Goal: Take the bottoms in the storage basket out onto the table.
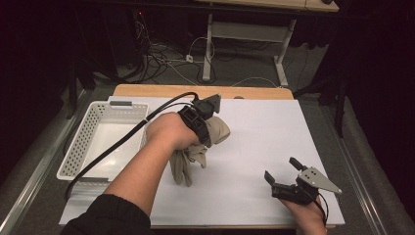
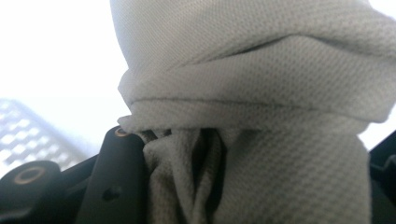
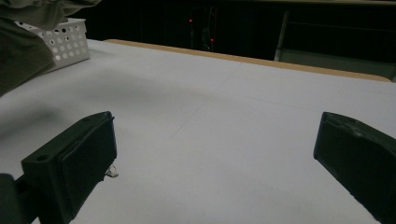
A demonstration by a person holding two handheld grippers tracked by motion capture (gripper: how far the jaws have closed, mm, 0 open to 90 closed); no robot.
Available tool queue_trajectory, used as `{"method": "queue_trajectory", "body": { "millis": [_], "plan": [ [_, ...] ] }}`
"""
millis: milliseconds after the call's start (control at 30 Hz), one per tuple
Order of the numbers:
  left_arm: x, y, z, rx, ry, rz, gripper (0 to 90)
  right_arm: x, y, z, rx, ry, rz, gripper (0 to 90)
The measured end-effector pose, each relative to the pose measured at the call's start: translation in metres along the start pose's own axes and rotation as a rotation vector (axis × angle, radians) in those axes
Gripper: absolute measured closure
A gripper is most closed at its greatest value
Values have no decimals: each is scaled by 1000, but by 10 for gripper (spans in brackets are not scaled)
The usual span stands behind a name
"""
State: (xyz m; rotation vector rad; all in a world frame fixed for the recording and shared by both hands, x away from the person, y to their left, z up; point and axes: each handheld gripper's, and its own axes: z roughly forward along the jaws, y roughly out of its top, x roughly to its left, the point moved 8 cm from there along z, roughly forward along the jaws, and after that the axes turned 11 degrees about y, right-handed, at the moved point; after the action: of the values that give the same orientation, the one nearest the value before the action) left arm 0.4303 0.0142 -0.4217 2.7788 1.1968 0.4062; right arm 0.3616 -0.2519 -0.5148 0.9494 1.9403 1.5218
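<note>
A bundle of beige gloves (image 1: 187, 164) hangs above the white table sheet (image 1: 274, 127), its lower end touching the sheet near the middle left. My left gripper (image 1: 206, 134) is shut on the bundle's upper part, with the person's hand wrapped around the gripper body. In the left gripper view the knitted fabric (image 2: 261, 93) is bunched between the two black jaws of the left gripper (image 2: 250, 161), tight against the left jaw. My right gripper (image 1: 281, 169) rests low at the front right, open with nothing between its fingers. The right gripper (image 3: 219, 154) points across bare sheet.
A white perforated basket (image 1: 93, 122) stands at the table's left edge, with nothing seen inside it; its corner (image 3: 70, 44) shows in the right gripper view. Beyond the wooden far edge (image 1: 200, 91) are cables on the floor and the legs of another desk (image 1: 208, 44).
</note>
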Motion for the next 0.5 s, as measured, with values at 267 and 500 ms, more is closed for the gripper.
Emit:
{"method": "queue_trajectory", "body": {
  "millis": [267,500],
  "plan": [
    [-1,3,25,-150,-42,-72,532,-1,0,-1,-2,-2,4,0],
    [-4,-2,50,-302,-68,-120,525,-1,-1,0,2,-3,8,0]
  ]
}}
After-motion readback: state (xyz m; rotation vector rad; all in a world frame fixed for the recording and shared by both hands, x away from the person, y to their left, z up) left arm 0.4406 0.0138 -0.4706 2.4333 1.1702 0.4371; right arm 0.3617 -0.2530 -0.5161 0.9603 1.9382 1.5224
